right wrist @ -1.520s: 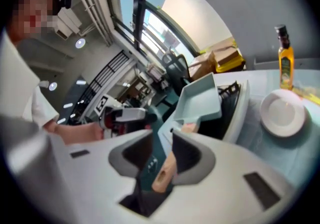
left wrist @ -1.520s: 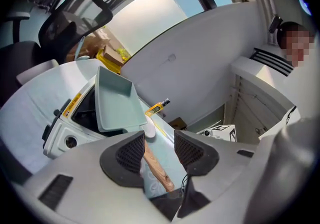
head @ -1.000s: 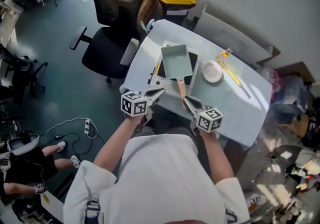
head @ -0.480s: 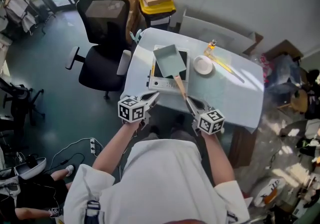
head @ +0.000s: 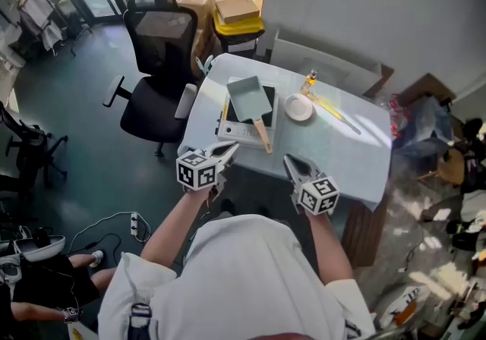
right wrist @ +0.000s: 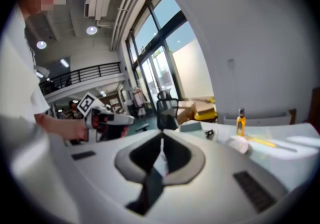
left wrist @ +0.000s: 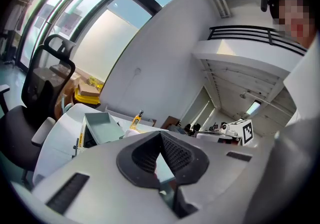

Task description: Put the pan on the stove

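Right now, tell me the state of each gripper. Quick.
Left gripper: closed, jaws together, holding nothing.
Right gripper: closed, jaws together, holding nothing.

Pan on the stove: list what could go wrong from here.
1. The pan's wooden handle juts past the stove's front, toward the shut, empty left gripper and right gripper; a careless swing could knock it.
2. The pan sits angled on the stove, seemingly off-centre, so it may slide.
3. The stove lies close to the table's left edge; a shove could push it off.
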The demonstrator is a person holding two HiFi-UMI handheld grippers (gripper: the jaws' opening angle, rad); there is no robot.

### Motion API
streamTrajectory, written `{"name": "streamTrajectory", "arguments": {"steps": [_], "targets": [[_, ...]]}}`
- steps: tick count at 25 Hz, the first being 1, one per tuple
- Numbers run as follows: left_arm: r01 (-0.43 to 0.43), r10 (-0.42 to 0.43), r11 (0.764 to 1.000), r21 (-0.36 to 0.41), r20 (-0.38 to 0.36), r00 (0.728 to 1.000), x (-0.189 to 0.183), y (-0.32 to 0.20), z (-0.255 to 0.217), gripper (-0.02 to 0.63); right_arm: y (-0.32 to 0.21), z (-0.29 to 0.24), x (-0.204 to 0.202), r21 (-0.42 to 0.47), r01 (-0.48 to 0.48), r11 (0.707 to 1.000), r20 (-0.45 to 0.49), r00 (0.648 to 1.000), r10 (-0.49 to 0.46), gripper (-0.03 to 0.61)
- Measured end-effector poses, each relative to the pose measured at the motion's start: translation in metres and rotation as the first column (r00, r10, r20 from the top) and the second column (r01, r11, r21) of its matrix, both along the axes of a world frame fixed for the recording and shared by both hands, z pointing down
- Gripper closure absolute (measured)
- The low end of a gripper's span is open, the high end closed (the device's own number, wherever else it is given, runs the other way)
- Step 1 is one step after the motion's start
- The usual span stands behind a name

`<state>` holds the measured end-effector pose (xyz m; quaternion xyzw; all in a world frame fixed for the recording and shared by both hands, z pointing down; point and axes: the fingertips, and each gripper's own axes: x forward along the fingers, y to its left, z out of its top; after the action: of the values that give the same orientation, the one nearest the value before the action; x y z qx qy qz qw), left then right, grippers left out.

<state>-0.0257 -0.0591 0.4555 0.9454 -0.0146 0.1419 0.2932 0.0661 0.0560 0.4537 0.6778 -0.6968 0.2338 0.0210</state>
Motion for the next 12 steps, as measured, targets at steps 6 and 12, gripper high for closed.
{"name": "streamTrajectory", "arguments": {"steps": [6, 12], "targets": [[0.028, -0.027, 0.999, 0.04, -0.013, 1.0, 0.004, 0.02, -0.011, 0.586, 0.017, -0.014, 0.016, 0.022, 0.015, 1.0, -0.02, 1.0, -0.014, 0.543], [0.051, -0.051, 0.998, 0.039, -0.014, 0.999, -0.001, 0.027, -0.015, 0.586, 0.024, -0.015, 0.017, 0.031, 0.019, 0.999, -0.02, 1.0, -0.019, 0.543]]}}
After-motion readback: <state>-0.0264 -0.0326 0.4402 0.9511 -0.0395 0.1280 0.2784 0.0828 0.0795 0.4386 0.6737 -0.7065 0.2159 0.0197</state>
